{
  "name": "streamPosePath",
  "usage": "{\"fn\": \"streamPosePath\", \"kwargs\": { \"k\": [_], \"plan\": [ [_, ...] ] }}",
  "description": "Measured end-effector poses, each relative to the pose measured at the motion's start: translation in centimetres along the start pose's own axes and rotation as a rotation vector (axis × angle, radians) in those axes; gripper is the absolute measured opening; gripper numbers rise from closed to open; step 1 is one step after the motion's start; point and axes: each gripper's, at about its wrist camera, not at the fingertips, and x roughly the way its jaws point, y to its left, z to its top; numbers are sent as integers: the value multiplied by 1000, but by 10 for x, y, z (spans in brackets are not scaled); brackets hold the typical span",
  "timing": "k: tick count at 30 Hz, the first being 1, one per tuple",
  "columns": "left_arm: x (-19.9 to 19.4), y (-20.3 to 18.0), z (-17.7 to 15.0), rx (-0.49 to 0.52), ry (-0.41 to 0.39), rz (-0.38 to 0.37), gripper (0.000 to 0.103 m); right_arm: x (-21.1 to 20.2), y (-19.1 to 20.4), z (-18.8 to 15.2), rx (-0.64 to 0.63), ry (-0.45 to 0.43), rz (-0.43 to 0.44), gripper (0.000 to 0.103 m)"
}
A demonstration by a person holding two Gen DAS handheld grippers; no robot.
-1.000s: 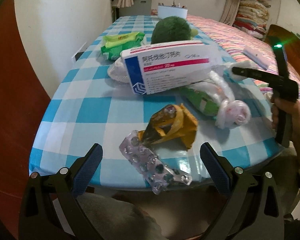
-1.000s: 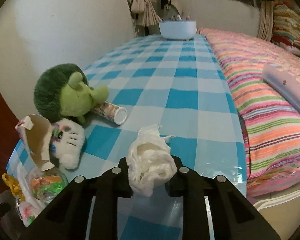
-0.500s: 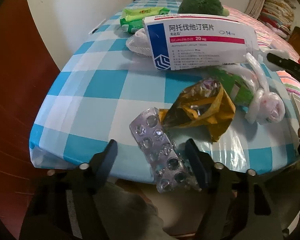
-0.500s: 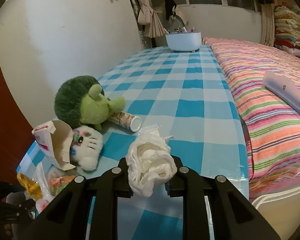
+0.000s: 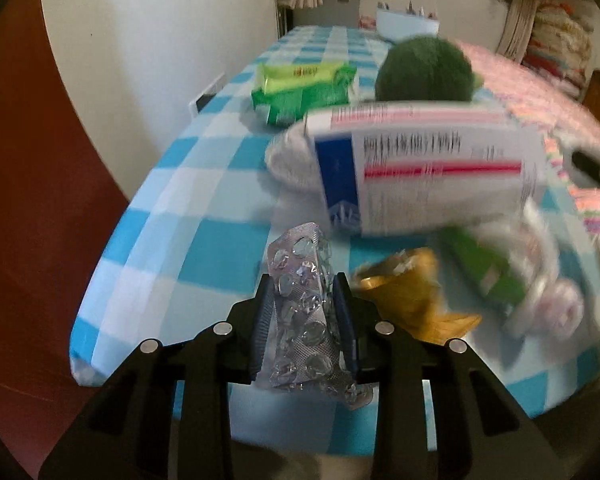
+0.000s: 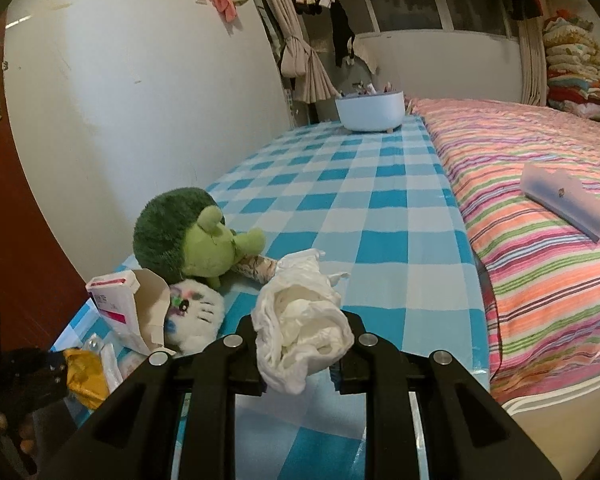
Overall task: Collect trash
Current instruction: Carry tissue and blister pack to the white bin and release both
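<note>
A silver blister pack [image 5: 300, 256] stands tilted up between the blue pads of my left gripper [image 5: 303, 292] at the near edge of the blue checked table [image 5: 188, 208]. The jaws are closing, and both pads touch the pack's bent edges. Beside it lie a crumpled yellow wrapper [image 5: 408, 292], a white medicine box [image 5: 432, 176] and a knotted plastic bag with green packaging [image 5: 500, 276]. My right gripper [image 6: 302, 332] is shut on a crumpled white tissue [image 6: 300, 308], held above the table's near end.
A green plush toy [image 6: 188, 236], a white plush [image 6: 196, 312] and a green packet [image 5: 300, 84] sit on the table. A pale bowl [image 6: 370, 112] stands at the far end. A striped bed [image 6: 540, 260] with a clear case [image 6: 560, 200] runs along the right, a wall along the left.
My left gripper moved in over the blister pack and its jaws closed from wide open onto it, tilting it up. The right gripper rose with the tissue still in it.
</note>
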Motion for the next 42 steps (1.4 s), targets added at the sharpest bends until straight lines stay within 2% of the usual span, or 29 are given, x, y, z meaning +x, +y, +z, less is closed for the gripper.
{"fn": "streamPosePath", "kwargs": {
  "k": [5, 10, 17, 25, 31, 36, 39, 42],
  "plan": [
    [-20, -2, 27, -28, -133, 5, 30, -14, -1, 2, -3, -43, -4, 21],
    [-41, -23, 48, -4, -256, -14, 30, -23, -6, -1, -7, -58, -31, 21],
    [-45, -58, 72, 21, -349, -129, 30, -38, -17, -5, -10, -80, -80, 21],
    [-32, -118, 79, 163, -328, -213, 30, -62, -29, -9, -11, -123, -143, 21],
    [-33, -170, 80, 259, -308, -324, 30, -78, -41, -15, 3, -137, -195, 21],
    [-44, -210, 88, 322, -337, -388, 30, -95, -56, -18, 22, -149, -249, 21],
    [-50, -226, 81, 348, -342, -433, 30, -108, -64, -23, 35, -157, -285, 21],
    [-47, -239, 71, 374, -314, -471, 30, -120, -74, -27, 45, -161, -329, 21]
  ]
}}
